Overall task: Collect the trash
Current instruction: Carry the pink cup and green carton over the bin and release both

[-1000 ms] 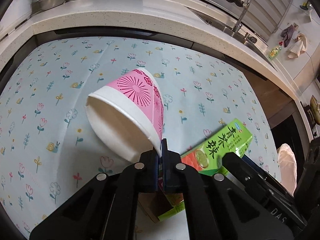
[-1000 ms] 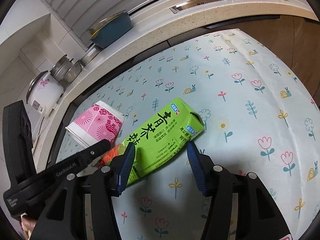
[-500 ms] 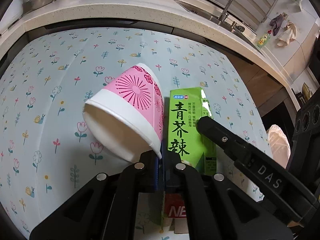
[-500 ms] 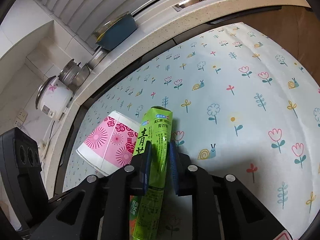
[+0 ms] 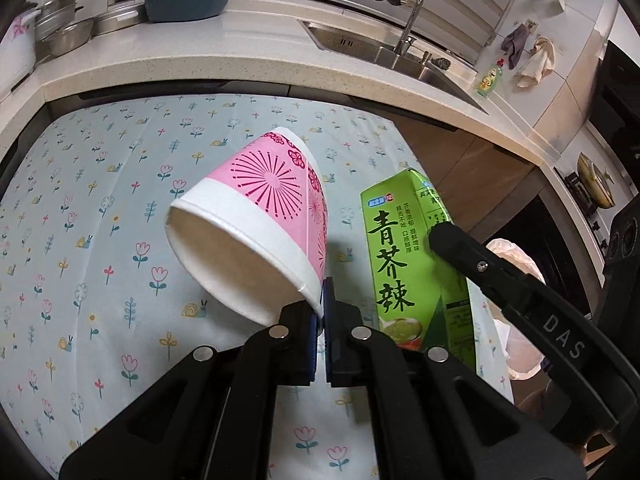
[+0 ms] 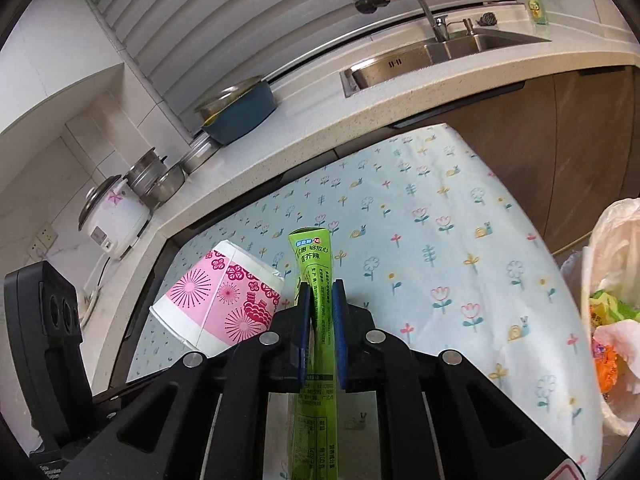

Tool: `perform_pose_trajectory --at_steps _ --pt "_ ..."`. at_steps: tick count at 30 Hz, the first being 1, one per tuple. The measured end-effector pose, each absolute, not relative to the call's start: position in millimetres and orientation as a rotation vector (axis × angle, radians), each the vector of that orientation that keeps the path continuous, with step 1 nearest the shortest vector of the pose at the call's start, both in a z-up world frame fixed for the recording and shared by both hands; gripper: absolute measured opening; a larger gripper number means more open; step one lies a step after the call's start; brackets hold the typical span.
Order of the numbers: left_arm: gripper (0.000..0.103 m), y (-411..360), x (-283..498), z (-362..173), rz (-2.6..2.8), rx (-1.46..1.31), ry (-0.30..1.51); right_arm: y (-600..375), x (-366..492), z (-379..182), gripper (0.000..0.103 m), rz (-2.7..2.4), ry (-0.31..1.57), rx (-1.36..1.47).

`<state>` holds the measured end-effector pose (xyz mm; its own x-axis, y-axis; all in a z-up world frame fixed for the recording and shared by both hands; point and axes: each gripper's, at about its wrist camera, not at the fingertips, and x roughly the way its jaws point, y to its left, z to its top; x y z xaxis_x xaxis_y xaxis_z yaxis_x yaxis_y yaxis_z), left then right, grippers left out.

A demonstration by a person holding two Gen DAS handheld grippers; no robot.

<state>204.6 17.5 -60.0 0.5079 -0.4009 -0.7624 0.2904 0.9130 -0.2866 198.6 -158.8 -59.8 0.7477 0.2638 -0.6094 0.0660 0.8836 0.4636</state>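
Observation:
My left gripper (image 5: 321, 312) is shut on the rim of a pink and white paper cup (image 5: 256, 232), held tilted above the flowered tablecloth; the cup also shows in the right wrist view (image 6: 220, 304). My right gripper (image 6: 319, 312) is shut on a flat green carton (image 6: 314, 280) with Chinese print, held edge-on above the table. The carton also shows in the left wrist view (image 5: 404, 264), to the right of the cup. A white trash bag (image 6: 612, 280) with wrappers inside hangs open off the table's right edge.
The tablecloth-covered table (image 6: 440, 240) ends at the right, next to the bag. Behind it runs a kitchen counter (image 5: 240, 60) with a sink (image 6: 440, 52), a blue dish (image 6: 240, 112), steel pots and a rice cooker (image 6: 112, 216).
Both grippers have lifted and swung right with the cup and the carton. The right gripper closed on the carton, which was lying flat a second ago. The trash bag has come into view.

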Motion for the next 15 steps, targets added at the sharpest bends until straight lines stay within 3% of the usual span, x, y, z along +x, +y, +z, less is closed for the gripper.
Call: perform_pose_trajectory --at_steps 15 --pt "0.002 -77.0 143.2 -8.9 -0.583 -0.02 0.868 -255.8 105.0 -7.9 0.011 -0.065 0.573 0.503"
